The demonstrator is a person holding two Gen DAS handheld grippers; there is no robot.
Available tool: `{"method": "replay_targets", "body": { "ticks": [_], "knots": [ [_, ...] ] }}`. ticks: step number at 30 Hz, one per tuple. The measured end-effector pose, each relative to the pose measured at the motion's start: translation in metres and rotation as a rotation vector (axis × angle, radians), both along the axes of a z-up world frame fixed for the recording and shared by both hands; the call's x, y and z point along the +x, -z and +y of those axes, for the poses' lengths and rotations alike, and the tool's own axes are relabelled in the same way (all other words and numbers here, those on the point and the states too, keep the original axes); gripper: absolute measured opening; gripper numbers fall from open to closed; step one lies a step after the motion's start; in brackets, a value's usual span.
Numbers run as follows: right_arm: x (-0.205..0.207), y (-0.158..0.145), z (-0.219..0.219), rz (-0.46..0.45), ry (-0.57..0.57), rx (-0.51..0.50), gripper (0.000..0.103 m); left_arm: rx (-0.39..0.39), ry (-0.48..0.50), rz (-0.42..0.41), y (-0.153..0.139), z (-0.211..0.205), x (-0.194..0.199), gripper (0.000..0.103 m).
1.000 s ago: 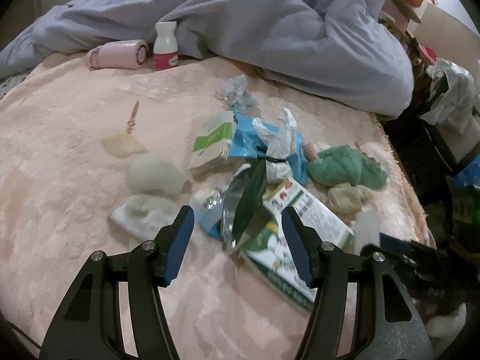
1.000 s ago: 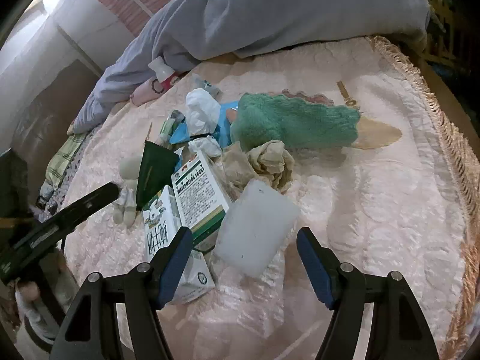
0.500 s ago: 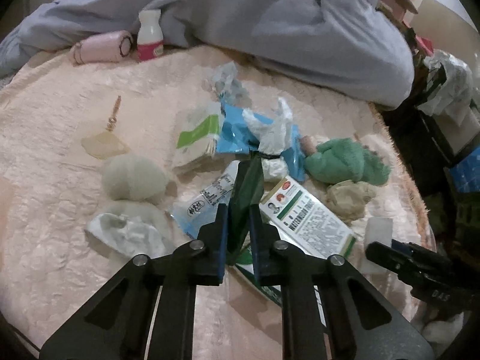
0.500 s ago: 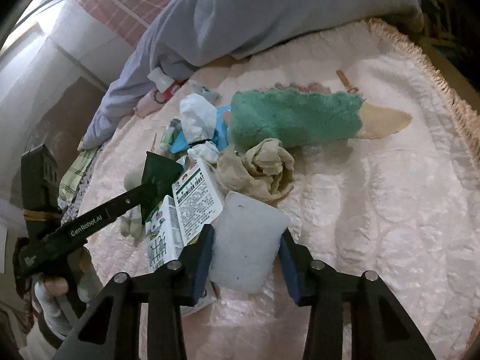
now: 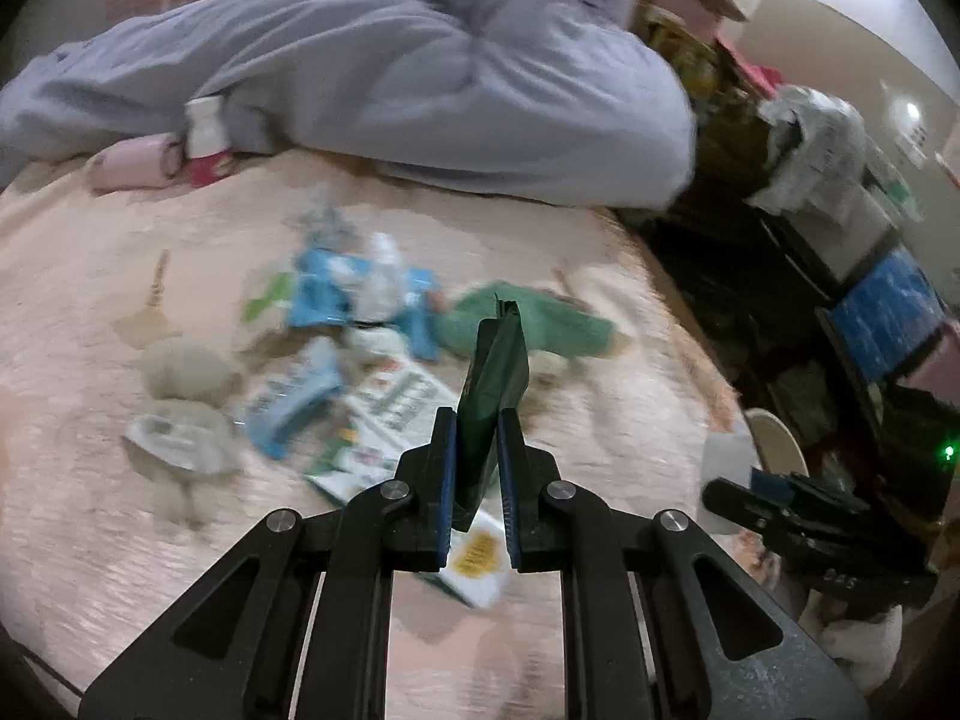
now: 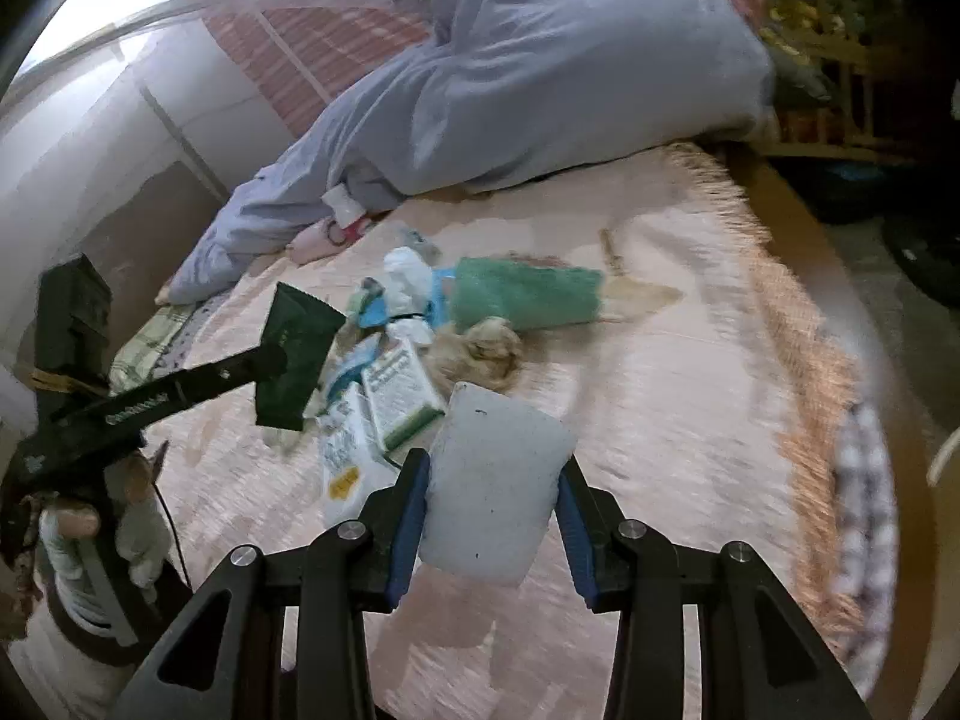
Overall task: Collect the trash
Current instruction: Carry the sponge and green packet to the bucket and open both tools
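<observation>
Pinching a dark green packet [image 5: 493, 396] upright, left hand-held gripper [image 5: 476, 480]; right grips white block [image 6: 493, 483].

Print noted on green-and-white carton [image 6: 399, 399] on bed, blurred, not readable. White lettering seen along black arm of left tool [image 6: 267, 363] in right wrist view, smeared, not made out. Marks on white-and-blue packet [image 5: 288, 402] illegible. No text, brand or number legible anywhere.

Both jaws newly clamped: green packet [image 5: 493, 387] and white block [image 6: 492, 483] now aloft.
</observation>
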State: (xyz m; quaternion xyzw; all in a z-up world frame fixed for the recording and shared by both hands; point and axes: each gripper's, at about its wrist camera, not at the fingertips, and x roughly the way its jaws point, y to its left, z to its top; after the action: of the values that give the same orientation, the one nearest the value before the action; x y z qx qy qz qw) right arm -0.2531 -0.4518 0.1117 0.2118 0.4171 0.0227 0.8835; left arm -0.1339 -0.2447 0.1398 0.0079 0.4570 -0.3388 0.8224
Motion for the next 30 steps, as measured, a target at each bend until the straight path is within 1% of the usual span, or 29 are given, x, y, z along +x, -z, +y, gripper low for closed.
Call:
{"method": "replay_targets", "body": {
  "ticks": [11,15,23,30],
  "knots": [
    [-0.063,-0.008,-0.052,0.008,0.13,-0.051,0.04,0.013,0.175,-0.02,-0.005,-0.082,-0.06,0.011],
    [-0.088,-0.007,-0.077,0.018,0.189,-0.046,0.04,0.018,0.236,-0.023,-0.004,-0.116,-0.079,0.011],
    [-0.139,0.004,-0.134,0.05,0.326,-0.039,0.04,0.009,0.346,-0.008,0.0,-0.178,-0.111,0.011],
    [-0.18,0.026,-0.177,0.1,0.432,-0.026,0.04,0.012,0.441,0.047,0.015,-0.232,-0.139,0.011]
  ]
}}
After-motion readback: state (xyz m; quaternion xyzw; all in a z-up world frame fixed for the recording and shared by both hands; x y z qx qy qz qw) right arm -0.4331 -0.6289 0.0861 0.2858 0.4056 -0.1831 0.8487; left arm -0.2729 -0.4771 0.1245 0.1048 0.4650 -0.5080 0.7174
